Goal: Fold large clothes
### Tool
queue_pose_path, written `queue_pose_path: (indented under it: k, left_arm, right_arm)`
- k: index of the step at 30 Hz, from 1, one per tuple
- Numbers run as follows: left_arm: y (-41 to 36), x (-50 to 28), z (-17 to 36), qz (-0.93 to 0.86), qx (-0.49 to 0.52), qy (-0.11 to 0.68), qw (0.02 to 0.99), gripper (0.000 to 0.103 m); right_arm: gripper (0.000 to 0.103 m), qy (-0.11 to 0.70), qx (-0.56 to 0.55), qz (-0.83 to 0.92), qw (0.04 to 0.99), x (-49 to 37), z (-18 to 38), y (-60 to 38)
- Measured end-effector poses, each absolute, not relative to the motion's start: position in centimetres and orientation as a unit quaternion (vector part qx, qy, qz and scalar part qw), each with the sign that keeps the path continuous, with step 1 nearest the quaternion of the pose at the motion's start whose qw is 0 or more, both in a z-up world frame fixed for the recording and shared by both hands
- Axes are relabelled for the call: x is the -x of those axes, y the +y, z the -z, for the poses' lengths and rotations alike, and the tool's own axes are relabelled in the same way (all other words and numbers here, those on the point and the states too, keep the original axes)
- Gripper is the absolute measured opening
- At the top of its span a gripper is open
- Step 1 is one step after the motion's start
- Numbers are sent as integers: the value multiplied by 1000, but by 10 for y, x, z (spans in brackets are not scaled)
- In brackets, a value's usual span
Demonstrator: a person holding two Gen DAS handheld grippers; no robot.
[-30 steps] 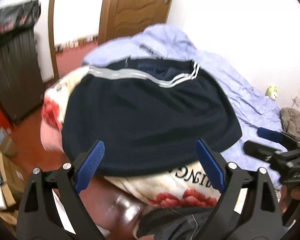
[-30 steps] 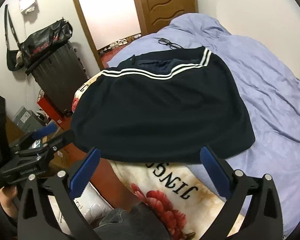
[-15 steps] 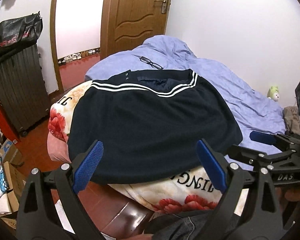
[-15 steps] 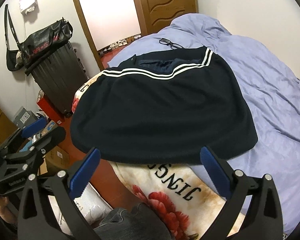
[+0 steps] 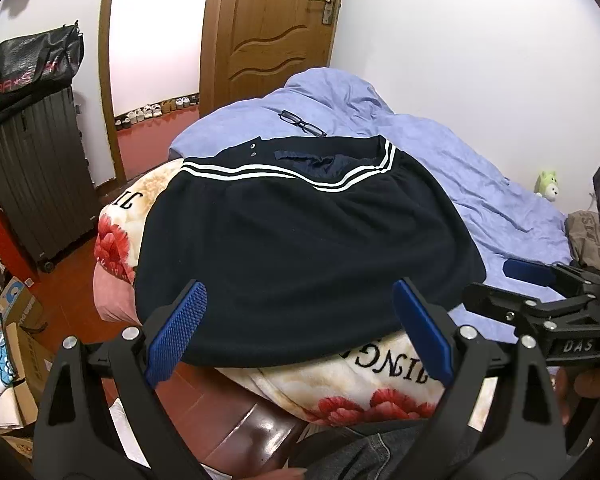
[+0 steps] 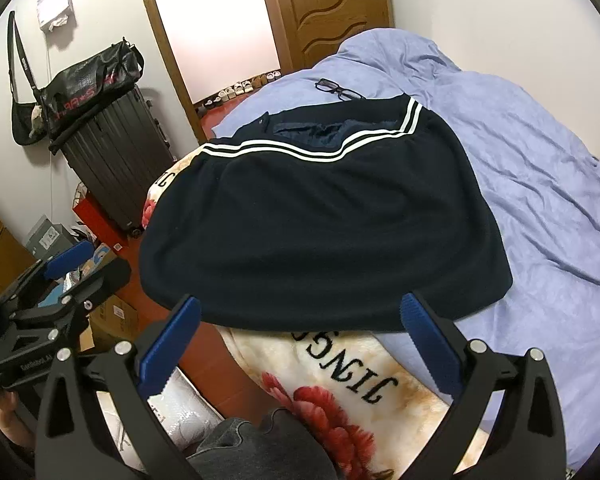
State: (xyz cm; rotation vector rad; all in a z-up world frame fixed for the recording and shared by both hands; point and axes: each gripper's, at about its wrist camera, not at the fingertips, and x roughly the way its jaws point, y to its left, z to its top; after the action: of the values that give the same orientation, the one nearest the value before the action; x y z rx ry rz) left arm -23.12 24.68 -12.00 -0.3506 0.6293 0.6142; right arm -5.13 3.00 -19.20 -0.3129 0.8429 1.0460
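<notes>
Navy fleece, trimmed with two white stripes at its far edge, makes up the garment [image 5: 300, 240] that lies spread just ahead of both sets of tongs; it rests partly on a cream blanket [image 5: 364, 376] with red flowers and black lettering, and partly on the lilac bedsheet [image 5: 480, 184] beyond and to the right of the tongs; its near hem curves just past the blue pads in both views; a pair of glasses [image 5: 302, 123] sits on the sheet past the striped edge, well clear of the work.

As to progress, I judge the folding barely begun or between steps; the cloth lies in one broad, rounded panel, perhaps already doubled once, though the pictures do not settle that; no sleeve shows, and further folds to a compact shape look to be left.

The left gripper [image 5: 296, 336] hovers above the near hem, its jaws spread wide and holding nothing; the right gripper [image 6: 300, 340] does likewise, wide open and empty, just short of the hem; each shows at the outer edge of the other's view, so they sit side by side, level, both pointing forward over the bed; a hand [image 5: 592, 384] shows behind the right tongs in the left view.
</notes>
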Motion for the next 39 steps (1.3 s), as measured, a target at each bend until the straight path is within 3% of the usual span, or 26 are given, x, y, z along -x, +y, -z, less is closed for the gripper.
queue_pose_path:
  k: [39]
  left_arm:
    - [249,230,122,-297,167,302,890,92]
  right_arm:
    - [98,389,137,-486,771,52,190,33]
